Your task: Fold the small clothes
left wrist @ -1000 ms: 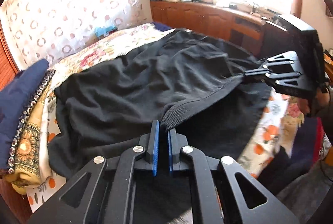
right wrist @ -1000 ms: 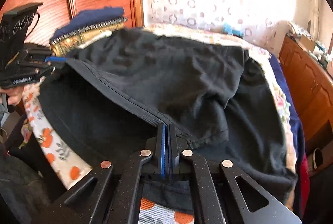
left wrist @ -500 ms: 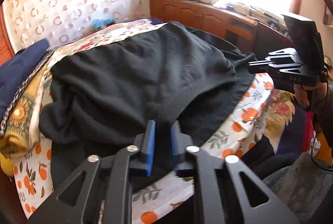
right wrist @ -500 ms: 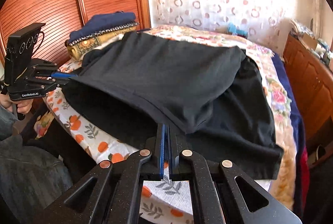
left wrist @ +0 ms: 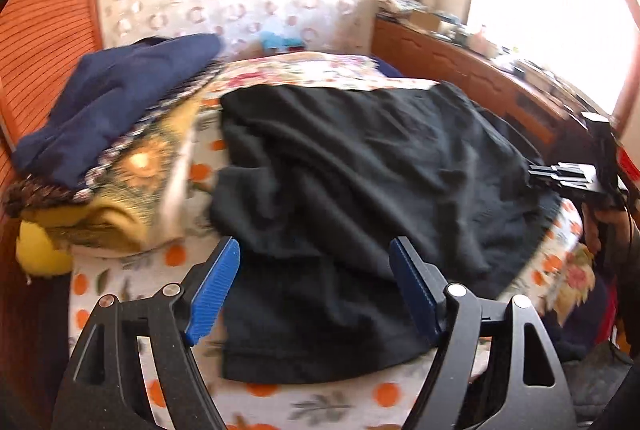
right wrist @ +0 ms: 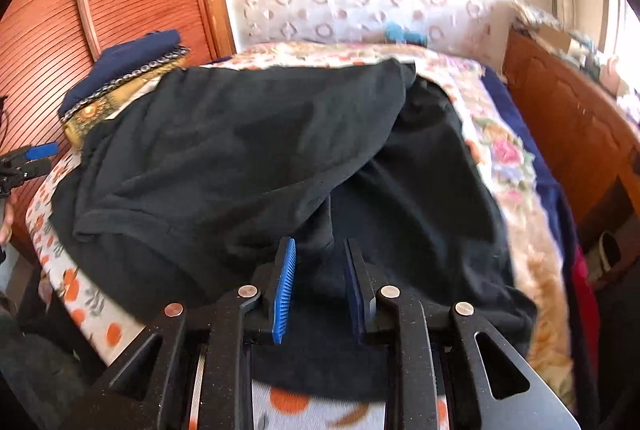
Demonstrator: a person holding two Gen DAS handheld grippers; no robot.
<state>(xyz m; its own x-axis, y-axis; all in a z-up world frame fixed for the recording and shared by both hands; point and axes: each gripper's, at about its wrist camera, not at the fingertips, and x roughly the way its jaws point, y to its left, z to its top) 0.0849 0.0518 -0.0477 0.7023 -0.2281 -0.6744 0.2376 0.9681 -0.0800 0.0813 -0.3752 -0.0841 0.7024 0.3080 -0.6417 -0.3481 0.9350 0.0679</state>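
black garment [left wrist: 372, 186] laid doubled on bed [left wrist: 280, 402], fold judged set | left gripper [left wrist: 316, 294] jaws opening, nothing gripped | right gripper [right wrist: 320, 290] jaws opening, cloth released between them

A black garment [left wrist: 360, 182] lies spread on the bed, rumpled and folded over itself into 2 layers. The upper layer's hemmed edge runs slantwise across the lower one, which reaches the bed's near edge.
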